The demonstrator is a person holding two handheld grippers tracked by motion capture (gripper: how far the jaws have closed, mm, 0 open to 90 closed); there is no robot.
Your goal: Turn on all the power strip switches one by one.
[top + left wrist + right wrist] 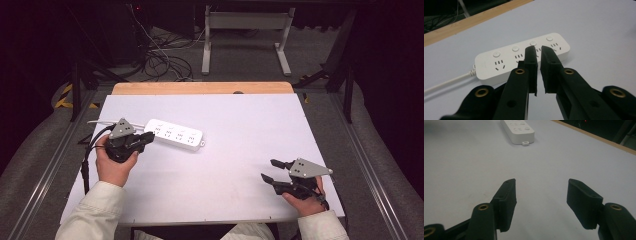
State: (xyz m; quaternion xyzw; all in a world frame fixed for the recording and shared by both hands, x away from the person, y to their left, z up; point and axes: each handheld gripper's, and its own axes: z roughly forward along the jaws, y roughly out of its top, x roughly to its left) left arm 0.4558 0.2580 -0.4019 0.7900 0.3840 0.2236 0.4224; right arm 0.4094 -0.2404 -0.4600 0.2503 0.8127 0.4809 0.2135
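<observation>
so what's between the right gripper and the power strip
Nothing: bare white table lies between the right gripper and the power strip, seen in the high view.

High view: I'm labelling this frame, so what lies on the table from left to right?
Left gripper held in the left hand → white power strip → right gripper, jaws apart, near the table's right front corner.

A lab or recording studio is indicated: dark curtained surroundings, grey carpeted floor (320,60), loose cables (160,60) tangled at far left, a white metal stand (245,22) behind the white-topped table (240,130).
</observation>
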